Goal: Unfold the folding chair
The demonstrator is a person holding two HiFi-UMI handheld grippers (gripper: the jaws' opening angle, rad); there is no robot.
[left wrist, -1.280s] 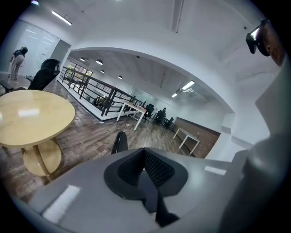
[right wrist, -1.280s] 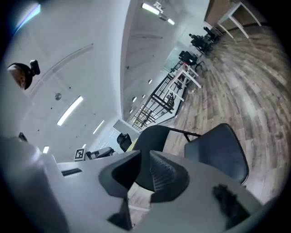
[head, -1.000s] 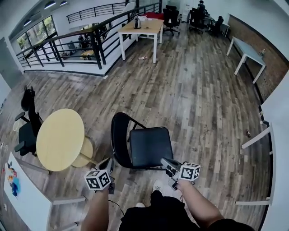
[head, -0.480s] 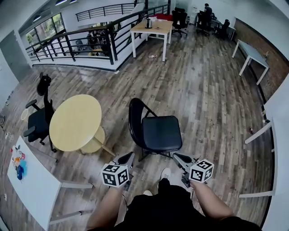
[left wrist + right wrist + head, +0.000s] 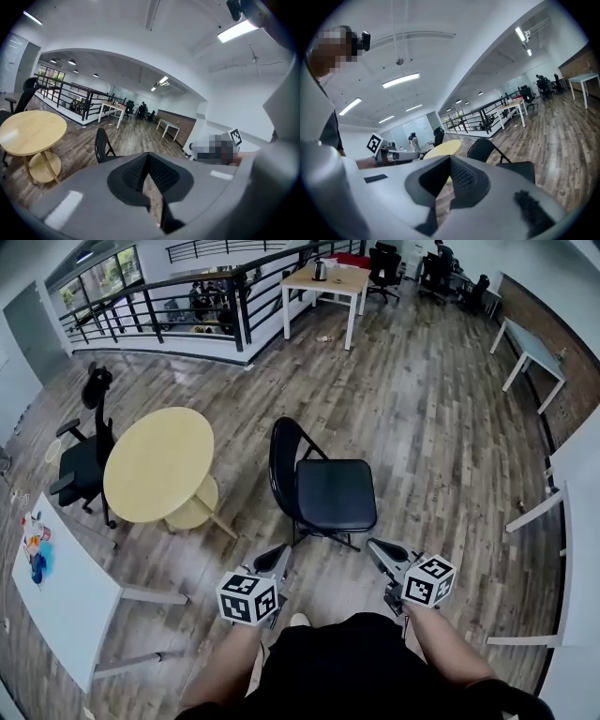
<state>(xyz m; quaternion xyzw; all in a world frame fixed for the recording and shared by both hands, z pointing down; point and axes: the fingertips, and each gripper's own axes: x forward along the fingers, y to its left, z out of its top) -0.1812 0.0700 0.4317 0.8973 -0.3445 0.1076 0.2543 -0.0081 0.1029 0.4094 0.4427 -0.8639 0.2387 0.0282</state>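
Black folding chair (image 5: 323, 488) stands open on the floor (image 5: 441, 427), my left tongs (image 5: 277, 559) and right tongs (image 5: 380, 549) clenched empty nearby, so I judge only a steadiness check remains.

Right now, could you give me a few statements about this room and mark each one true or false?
1. The folding chair stands open with its seat down. True.
2. The left hand-held gripper clamps the chair's backrest. False: it is shut on nothing, apart from the chair.
3. A round table stands beside the chair. True.
4. The right hand-held gripper has its jaws wide apart. False: they are together, with nothing between them.
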